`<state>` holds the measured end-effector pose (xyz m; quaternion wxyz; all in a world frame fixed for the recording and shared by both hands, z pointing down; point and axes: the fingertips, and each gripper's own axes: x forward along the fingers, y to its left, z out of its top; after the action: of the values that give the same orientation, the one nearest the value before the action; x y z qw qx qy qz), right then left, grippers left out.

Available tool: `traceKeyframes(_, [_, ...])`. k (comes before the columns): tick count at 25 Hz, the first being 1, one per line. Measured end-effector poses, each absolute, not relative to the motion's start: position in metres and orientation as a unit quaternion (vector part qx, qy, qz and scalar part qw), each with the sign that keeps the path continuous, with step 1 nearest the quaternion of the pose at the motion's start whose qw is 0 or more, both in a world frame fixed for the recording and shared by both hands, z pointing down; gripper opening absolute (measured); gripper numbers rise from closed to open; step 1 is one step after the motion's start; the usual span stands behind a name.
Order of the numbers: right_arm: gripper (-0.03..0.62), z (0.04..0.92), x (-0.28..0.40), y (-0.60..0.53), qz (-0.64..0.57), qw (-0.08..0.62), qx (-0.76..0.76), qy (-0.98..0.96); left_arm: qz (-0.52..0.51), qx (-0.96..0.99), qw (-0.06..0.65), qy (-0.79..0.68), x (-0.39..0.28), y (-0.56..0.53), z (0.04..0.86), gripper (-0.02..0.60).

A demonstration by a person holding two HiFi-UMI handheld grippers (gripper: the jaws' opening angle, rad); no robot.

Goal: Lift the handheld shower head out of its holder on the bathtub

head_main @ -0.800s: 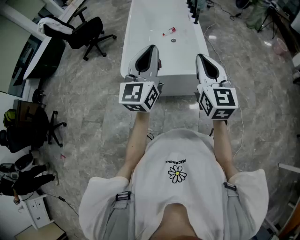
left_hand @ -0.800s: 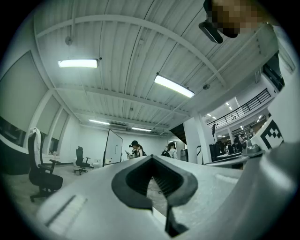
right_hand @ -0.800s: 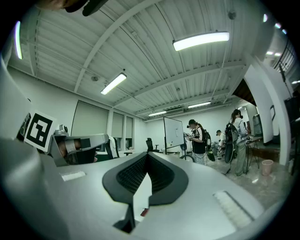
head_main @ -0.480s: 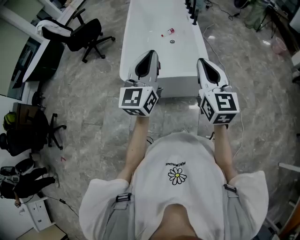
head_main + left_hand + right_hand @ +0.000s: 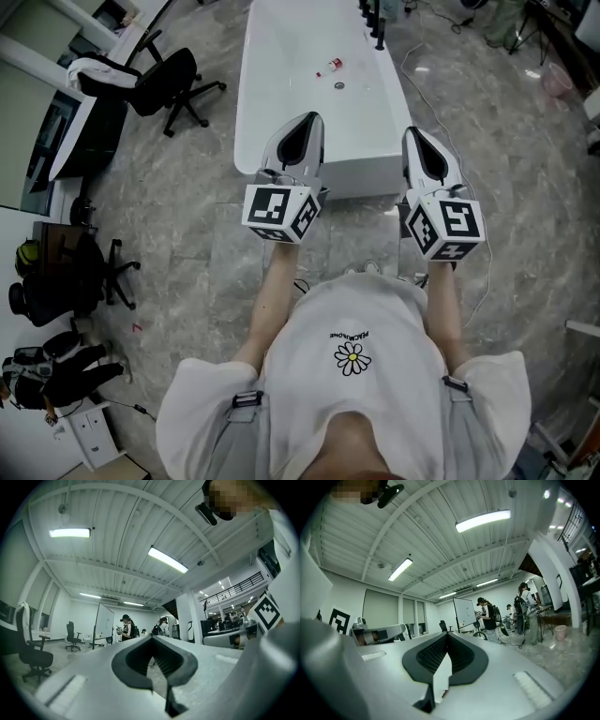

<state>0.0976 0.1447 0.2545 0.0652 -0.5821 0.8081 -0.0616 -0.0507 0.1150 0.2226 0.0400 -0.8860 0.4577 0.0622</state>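
The white bathtub (image 5: 262,103) lies on the floor ahead of me, its near end just beyond both grippers. Dark tap fittings (image 5: 377,26) stand on its far right rim; I cannot tell the shower head apart from them at this distance. My left gripper (image 5: 307,120) and right gripper (image 5: 418,135) are held up side by side before my chest, tips pointing up and away, well short of the fittings. Both are shut on nothing. The left gripper (image 5: 152,637) and right gripper (image 5: 446,633) views show only the ceiling and the room.
A small red and white object (image 5: 330,65) and a drain (image 5: 340,84) lie inside the tub. Black office chairs (image 5: 164,80) stand to the left, and a cable (image 5: 420,70) runs along the floor on the right. People stand far off by a whiteboard (image 5: 465,612).
Both grippers sit slightly lower in the head view, and more of the tub's far end shows. Their jaws have stayed shut.
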Motion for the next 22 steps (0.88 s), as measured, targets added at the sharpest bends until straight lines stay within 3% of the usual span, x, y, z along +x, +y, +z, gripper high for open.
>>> traceKeyframes(11, [0.023, 0.293, 0.104, 0.114, -0.074, 0.020, -0.570, 0.818, 0.063, -0.874, 0.024, 0.481, -0.056, 0.086, 0.245, 0.000])
traceKeyframes(22, [0.024, 0.295, 0.085, -0.020, -0.064, -0.001, -0.586, 0.808, 0.093, -0.871, 0.003, 0.483, -0.085, -0.056, 0.258, 0.000])
